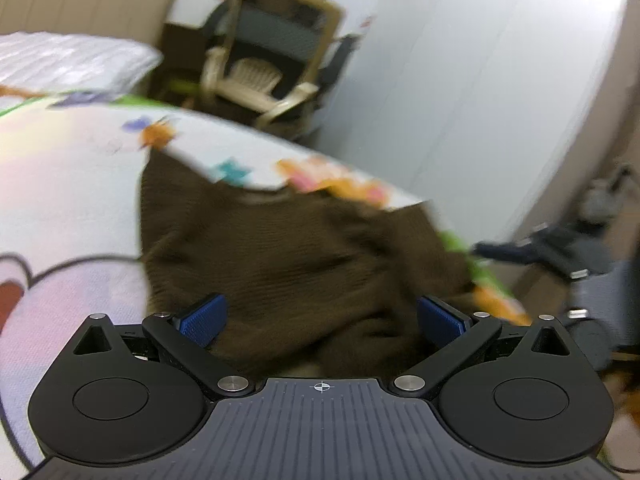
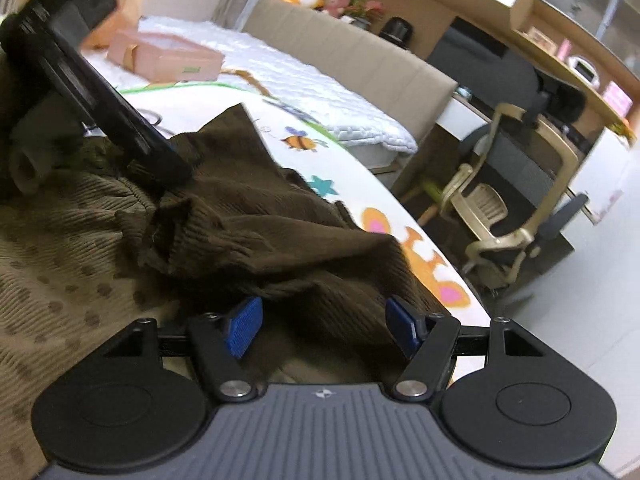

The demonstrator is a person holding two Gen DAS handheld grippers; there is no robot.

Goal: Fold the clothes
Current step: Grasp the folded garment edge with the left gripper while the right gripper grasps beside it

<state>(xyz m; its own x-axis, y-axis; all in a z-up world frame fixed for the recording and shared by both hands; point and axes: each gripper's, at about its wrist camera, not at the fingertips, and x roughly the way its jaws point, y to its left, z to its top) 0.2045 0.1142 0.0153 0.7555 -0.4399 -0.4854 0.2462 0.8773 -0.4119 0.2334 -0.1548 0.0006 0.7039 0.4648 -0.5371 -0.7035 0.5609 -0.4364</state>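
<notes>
Both grippers, left point(image 1: 322, 318) and right point(image 2: 320, 326), stand with jaws apart and gripping nothing, low over the brown sweater point(image 2: 256, 220) bunched on the bed point(image 2: 352, 168), likely let go to regrip toward twelve o'clock.

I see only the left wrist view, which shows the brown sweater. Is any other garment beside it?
Observer: Yes, a lighter olive dotted garment lies left of the brown sweater, touching it.
Operator: Does the right gripper hold something?
Observer: No, the right gripper is open; sweater cloth lies between its pads, unpinched.
Operator: What is on the bed?
Observer: A cardboard box on the white quilt.
</notes>
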